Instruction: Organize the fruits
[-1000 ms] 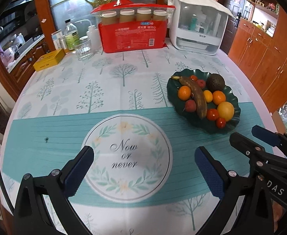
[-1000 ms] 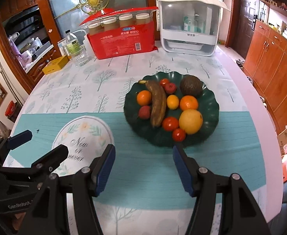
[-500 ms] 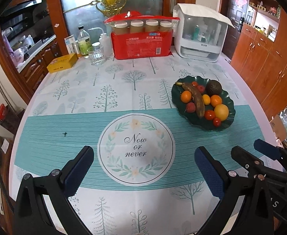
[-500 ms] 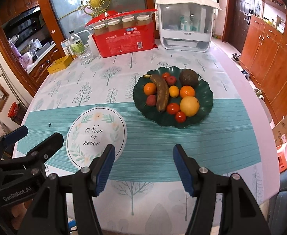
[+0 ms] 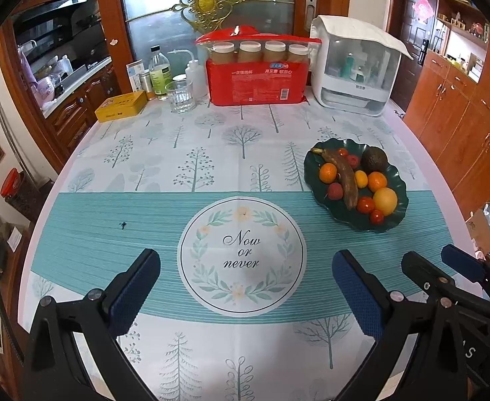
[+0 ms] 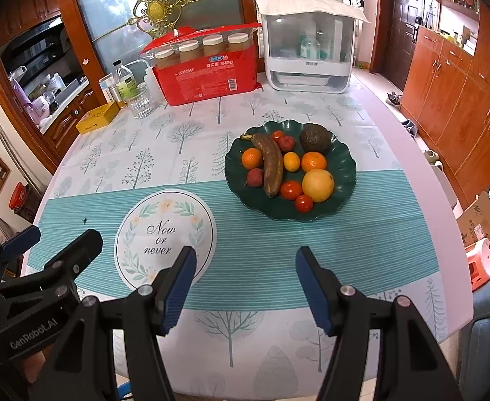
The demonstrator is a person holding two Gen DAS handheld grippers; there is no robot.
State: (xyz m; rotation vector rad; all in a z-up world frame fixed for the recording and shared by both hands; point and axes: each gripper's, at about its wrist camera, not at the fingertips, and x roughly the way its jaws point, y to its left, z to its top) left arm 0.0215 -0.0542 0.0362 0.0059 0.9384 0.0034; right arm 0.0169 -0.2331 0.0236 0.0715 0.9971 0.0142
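Both claws, left claw (image 5: 245, 287) and right claw (image 6: 245, 284), are spread and empty near the counter (image 6: 261, 244) edge; fruit sits piled on the green plate (image 6: 345, 167) far right — soft overripe banana (image 6: 271, 163) best pinched mid-length, gently.

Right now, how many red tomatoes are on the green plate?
3. One tomato at the far end beside the banana, two at the near end. The plate could hide more.
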